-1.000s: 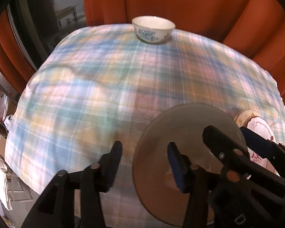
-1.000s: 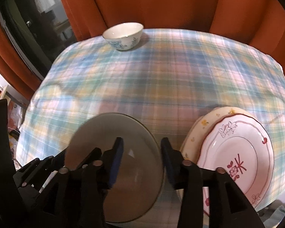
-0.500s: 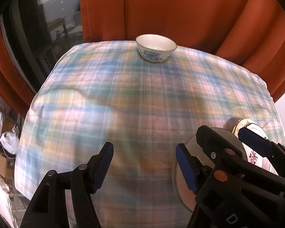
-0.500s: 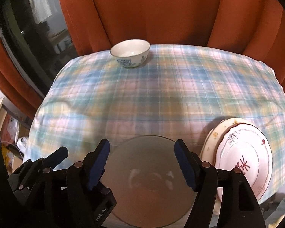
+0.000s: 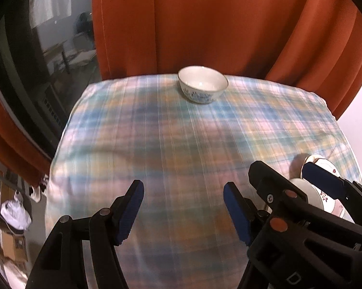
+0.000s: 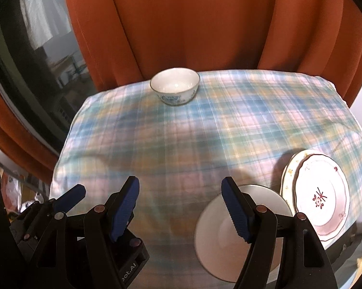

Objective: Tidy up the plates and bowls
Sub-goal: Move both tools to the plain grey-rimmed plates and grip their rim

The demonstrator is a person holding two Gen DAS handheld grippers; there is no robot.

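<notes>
A plaid tablecloth (image 6: 205, 130) in blue, pink and yellow is spread over the table, and orange curtains (image 6: 193, 24) hang directly behind it. A dark window (image 5: 43, 55) is seen to the left of the curtains. At the far edge of the tablecloth, close to the curtains, a white bowl with blue pattern (image 6: 175, 89) is set upright. At the near right of the tablecloth a plain white plate (image 6: 243, 231) is laid flat, partly hidden behind the right finger of the right gripper (image 6: 179, 207). Just right of that plate, two patterned plates are stacked: a pink-rimmed plate with a red motif (image 6: 323, 192) rests on a cream plate with yellow flowers (image 6: 289, 168).

The right gripper is held above the tablecloth with its jaws spread apart; they have just been opening, and nothing is gripped between them. The left gripper (image 5: 183, 210) is likewise released, its jaws having just been opening, with only cloth seen between its blue pads (image 5: 130, 212). In the left wrist view, the stacked plates are largely blocked by the right gripper.
</notes>
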